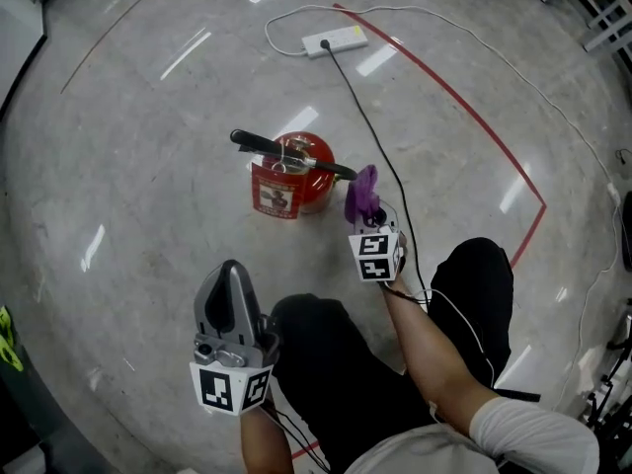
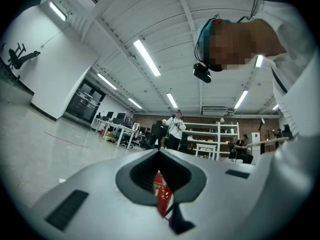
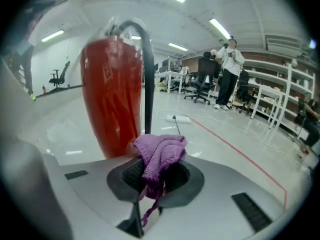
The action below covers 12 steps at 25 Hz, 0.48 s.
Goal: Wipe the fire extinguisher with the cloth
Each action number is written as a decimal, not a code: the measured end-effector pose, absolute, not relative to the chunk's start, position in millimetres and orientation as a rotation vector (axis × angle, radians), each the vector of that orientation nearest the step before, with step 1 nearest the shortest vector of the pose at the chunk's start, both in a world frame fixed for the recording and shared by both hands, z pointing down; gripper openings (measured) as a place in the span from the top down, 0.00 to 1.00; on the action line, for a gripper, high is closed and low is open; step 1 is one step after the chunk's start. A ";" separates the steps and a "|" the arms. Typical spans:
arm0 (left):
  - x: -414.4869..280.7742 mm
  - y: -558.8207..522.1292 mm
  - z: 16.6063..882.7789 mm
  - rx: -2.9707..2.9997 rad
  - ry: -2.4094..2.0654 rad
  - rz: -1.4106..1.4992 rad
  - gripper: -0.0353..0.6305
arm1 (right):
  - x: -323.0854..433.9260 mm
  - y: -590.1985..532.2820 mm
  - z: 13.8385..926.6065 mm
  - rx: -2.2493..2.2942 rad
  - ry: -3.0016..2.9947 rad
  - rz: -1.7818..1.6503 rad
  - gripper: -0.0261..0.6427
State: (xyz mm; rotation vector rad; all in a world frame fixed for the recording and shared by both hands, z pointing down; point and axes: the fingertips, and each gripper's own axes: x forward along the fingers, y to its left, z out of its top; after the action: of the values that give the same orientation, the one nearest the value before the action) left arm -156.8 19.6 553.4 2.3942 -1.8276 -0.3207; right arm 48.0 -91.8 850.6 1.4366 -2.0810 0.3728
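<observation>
A red fire extinguisher (image 1: pixel 287 181) stands on the floor ahead of me, with a black handle and hose (image 1: pixel 286 152) across its top. My right gripper (image 1: pixel 367 210) is shut on a purple cloth (image 1: pixel 361 192) just to the right of the cylinder, near the hose end. In the right gripper view the bunched cloth (image 3: pixel 159 156) sticks out of the right gripper (image 3: pixel 156 176), and the red cylinder (image 3: pixel 111 96) and hose (image 3: pixel 148 79) are close ahead on the left. My left gripper (image 1: pixel 232 273) is held back near my knee, shut and empty. The left gripper (image 2: pixel 160 156) shows only a red sliver of the extinguisher (image 2: pixel 162 198) through its slit.
A white power strip (image 1: pixel 334 39) lies beyond the extinguisher, and its black cable (image 1: pixel 370 131) runs past the extinguisher's right side toward me. Red tape (image 1: pixel 474 117) marks the floor at the right. My legs in black trousers (image 1: pixel 341 363) are below. Desks, shelves and people (image 3: pixel 227 69) stand far off.
</observation>
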 end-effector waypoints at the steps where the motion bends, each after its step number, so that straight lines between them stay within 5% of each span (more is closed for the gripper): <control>1: -157.5 20.0 550.1 2.397 -1.829 -0.327 0.94 | 49.3 -86.4 827.2 1.468 -2.111 0.377 0.89; 7: -162.0 17.0 536.9 2.415 -1.821 -0.367 0.94 | 7.8 -56.4 702.9 1.498 -2.347 0.168 0.89; 12: -167.3 20.2 537.1 2.415 -1.815 -0.362 0.94 | -41.5 -50.8 718.5 1.318 -2.346 -0.023 0.89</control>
State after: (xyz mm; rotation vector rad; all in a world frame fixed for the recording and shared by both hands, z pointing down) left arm -167.3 20.2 537.1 2.4149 -1.8149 -0.3620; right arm -41.5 -50.8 718.5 1.3180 -2.3464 -0.0231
